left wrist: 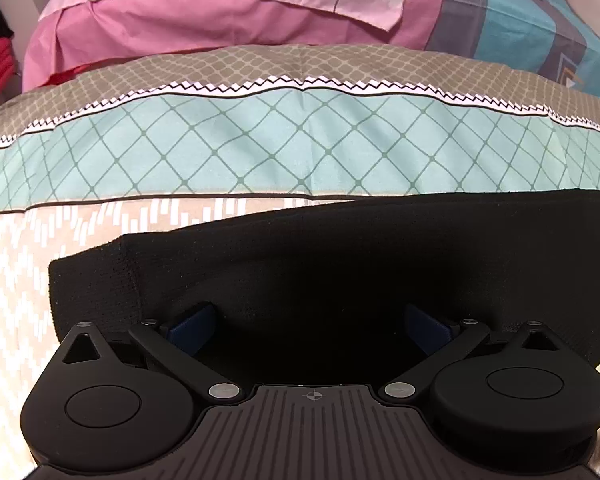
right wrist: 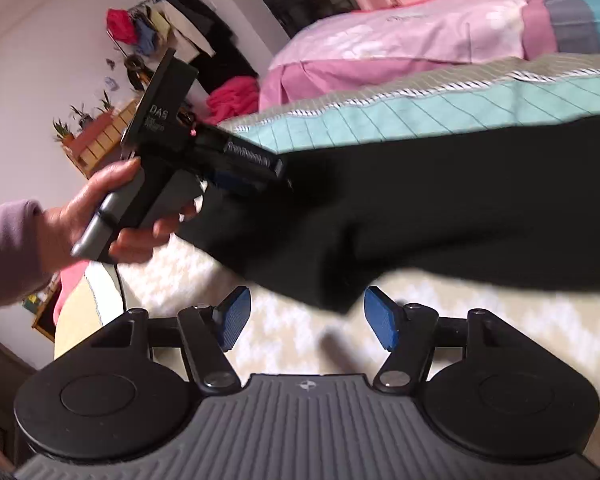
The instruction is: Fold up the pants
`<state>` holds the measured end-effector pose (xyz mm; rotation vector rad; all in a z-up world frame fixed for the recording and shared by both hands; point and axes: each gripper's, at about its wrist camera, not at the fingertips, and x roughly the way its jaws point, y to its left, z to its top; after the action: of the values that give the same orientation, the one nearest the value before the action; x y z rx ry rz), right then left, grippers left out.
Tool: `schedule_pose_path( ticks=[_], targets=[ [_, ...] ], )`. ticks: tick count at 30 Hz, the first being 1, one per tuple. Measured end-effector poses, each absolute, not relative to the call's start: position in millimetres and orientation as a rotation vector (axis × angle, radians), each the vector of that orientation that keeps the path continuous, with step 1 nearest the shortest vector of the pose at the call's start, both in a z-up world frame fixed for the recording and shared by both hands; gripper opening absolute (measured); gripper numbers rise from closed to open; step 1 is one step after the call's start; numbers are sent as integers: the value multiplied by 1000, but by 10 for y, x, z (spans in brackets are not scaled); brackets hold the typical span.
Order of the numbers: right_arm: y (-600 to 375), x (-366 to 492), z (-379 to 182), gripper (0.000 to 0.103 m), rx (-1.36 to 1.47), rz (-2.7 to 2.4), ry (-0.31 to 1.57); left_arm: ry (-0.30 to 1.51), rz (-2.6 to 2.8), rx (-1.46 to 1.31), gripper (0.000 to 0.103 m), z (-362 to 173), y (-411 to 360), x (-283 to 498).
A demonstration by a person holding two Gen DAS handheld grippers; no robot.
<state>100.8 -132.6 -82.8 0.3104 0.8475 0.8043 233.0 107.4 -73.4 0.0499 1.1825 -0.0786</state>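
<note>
Both tools, left (left wrist: 308, 326) and right (right wrist: 306, 316), spread over black pants (right wrist: 440, 208); pink pillow (left wrist: 220, 28) beyond.

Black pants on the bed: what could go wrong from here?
1. The right claw is open with nothing between its pads, just short of the black pants; closing now may miss the edge.
2. The left claw sits wide over the pants; it might also pinch the bedsheet underneath.

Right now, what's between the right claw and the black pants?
Nothing but bare zigzag bedspread. In the right wrist view the open right claw sits just short of the black pants, not touching.
</note>
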Motion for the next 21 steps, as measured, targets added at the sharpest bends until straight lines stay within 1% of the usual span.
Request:
schedule_pose_path(
  ticks=[2, 4, 5, 7, 9, 10, 12, 15, 16, 18, 20, 21],
  targets=[
    [-1270, 1014, -871, 68, 325, 748, 812, 1181, -81, 46, 103, -738, 1080, 2316],
    [-1281, 1136, -926, 69, 412, 751, 800, 1176, -86, 46, 103, -740, 1087, 2309],
    [-1289, 1180, -981, 71, 465, 781, 819, 1175, -88, 45, 103, -740, 1090, 2307],
    [-1281, 1296, -1156, 72, 585, 933, 983, 1173, -91, 42, 103, -741, 1101, 2307],
    [-1348, 1364, -1181, 71, 650, 1076, 1036, 1173, -96, 42, 103, -739, 1108, 2300],
    [-1390, 1413, -1174, 71, 659, 1088, 1039, 1174, -99, 43, 103, -737, 1116, 2296],
    [-1460, 1536, -1153, 71, 644, 1006, 990, 1173, -100, 45, 103, -735, 1114, 2293],
    [-1402, 1713, -1338, 74, 801, 1020, 1022, 1173, -94, 52, 103, -741, 1099, 2296],
    [-1317, 1716, -1356, 74, 786, 1076, 1048, 1175, -94, 56, 103, -741, 1090, 2297],
    [-1154, 1705, -1322, 80, 689, 1221, 1107, 1178, -98, 58, 103, -739, 1085, 2301],
    [-1137, 1720, -1245, 80, 584, 1235, 1073, 1180, -105, 61, 103, -738, 1086, 2302],
    [-1172, 1766, -1239, 77, 576, 1195, 1055, 1179, -106, 61, 103, -739, 1089, 2300]
  ],
)
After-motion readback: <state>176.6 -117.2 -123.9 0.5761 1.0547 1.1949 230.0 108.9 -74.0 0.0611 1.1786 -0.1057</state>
